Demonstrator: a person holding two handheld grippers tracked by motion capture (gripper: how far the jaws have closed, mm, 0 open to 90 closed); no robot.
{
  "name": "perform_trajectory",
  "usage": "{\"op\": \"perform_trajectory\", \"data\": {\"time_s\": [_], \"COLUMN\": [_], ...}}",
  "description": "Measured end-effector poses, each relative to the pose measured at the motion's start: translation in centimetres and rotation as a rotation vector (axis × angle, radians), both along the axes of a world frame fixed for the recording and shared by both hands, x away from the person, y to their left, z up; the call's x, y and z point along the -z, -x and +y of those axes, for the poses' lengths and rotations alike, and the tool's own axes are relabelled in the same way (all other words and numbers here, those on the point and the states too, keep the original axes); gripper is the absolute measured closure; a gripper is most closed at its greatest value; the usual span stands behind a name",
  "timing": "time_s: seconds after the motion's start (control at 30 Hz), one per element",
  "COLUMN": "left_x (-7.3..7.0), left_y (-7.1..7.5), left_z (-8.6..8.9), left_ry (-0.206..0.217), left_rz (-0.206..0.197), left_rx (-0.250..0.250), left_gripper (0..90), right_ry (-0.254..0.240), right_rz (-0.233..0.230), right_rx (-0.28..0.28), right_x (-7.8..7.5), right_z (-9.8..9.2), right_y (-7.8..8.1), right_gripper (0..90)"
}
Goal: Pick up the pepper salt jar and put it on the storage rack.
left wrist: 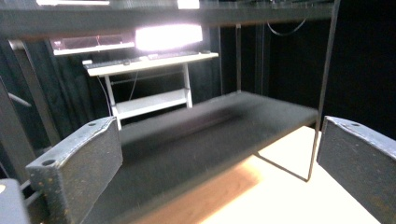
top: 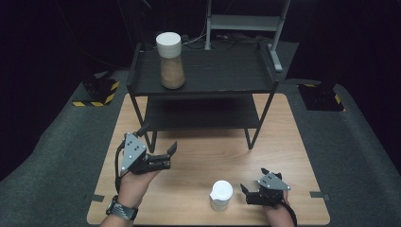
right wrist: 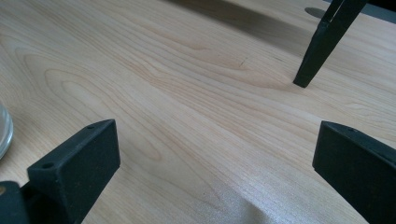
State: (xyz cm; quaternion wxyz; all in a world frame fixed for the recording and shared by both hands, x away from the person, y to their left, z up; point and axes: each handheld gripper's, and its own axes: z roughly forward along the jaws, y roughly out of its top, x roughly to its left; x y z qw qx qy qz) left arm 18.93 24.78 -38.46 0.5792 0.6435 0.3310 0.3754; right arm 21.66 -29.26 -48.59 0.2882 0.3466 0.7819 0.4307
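Observation:
A tall jar (top: 170, 61) with a white lid and brown contents stands at the left of the black rack's top shelf (top: 222, 71). A small white-lidded jar (top: 221, 194) sits on the wooden table (top: 283, 142) near its front edge. My left gripper (top: 168, 156) hovers open in front of the rack's left legs, empty. In the left gripper view that gripper (left wrist: 218, 140) faces the bare lower shelf (left wrist: 210, 126). My right gripper (top: 254, 180) rests open just right of the small jar, holding nothing. In the right gripper view the right gripper (right wrist: 215, 135) looks over bare wood, with the jar's glass edge (right wrist: 3, 130) at far left.
The rack's lower shelf (top: 203, 113) holds nothing. One rack leg (right wrist: 322, 42) stands ahead of the right gripper. Grey carpet (top: 56, 142) surrounds the table, with a white metal frame (top: 246, 23) behind the rack and weighted bases (top: 99, 90) at both sides.

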Motion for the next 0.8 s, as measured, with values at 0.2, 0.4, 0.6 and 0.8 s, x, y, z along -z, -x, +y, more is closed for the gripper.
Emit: {"op": "perform_trajectory", "data": {"time_s": [0.2, 0.4, 0.6, 0.8], "left_x": [2.3, 5.1, 7.8, 9.4], "left_y": [0.9, 1.9, 2.6, 2.8], "left_z": [0.3, 0.6, 1.4, 1.8], "left_ry": [-0.009, -0.037, -0.028, -0.066], "left_rz": [0.030, 0.089, 0.173, 0.235], "left_rx": [0.000, -0.007, -0.024, -0.052], "left_gripper": [0.5, 0.4, 0.4, 0.4], "right_ry": [0.003, 0.005, 0.016, 0.020], "right_rz": [-0.002, -0.002, -0.002, -0.003], "right_rx": [0.002, 0.003, 0.002, 0.007], "right_x": [0.0, 0.0, -0.1, -0.1], "right_z": [0.1, 0.1, 0.3, 0.4], "right_y": [0.1, 0.1, 0.2, 0.2], "right_gripper": [0.0, 0.0, 0.0, 0.0]}}
